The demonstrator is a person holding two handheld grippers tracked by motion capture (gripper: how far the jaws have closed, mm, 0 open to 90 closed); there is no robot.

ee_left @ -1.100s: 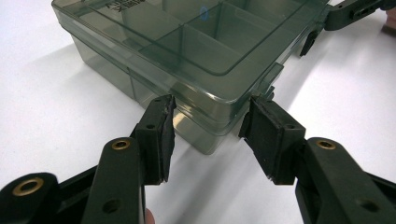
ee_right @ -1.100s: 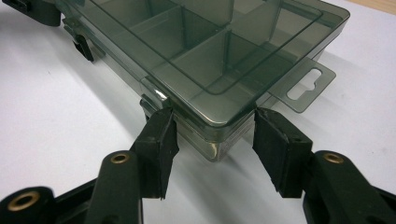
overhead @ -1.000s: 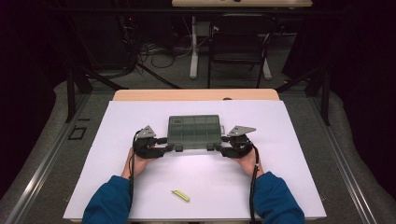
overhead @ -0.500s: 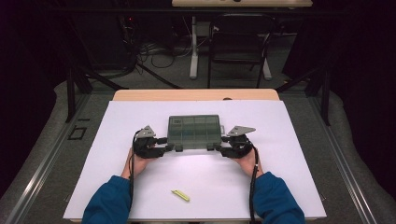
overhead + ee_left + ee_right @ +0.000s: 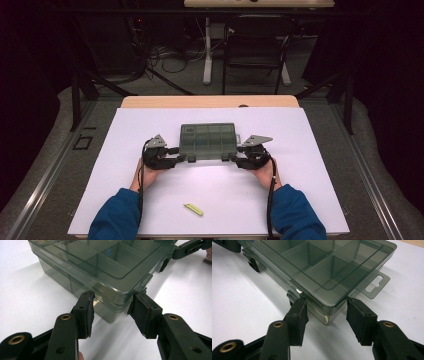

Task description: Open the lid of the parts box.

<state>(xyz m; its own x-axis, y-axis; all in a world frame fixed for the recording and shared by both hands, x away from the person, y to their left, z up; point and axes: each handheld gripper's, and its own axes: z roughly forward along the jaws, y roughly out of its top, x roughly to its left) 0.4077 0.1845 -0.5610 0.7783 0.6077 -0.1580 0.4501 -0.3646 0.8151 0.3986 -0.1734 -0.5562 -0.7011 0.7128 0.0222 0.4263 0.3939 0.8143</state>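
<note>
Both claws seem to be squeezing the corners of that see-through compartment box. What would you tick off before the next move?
1. Left gripper set at the near left corner of the box: ok; whether its pads truly press the walls: cannot tell.
2. Right gripper set at the near right corner: ok; firm pressure: cannot tell.
3. Lid closed flat on the box: ok.
4. Latches along the near edge fastened: cannot tell.
5. Box sits level on the white table: ok.
6. Small yellow item lies apart from the box, near the table's front edge: ok.
</note>
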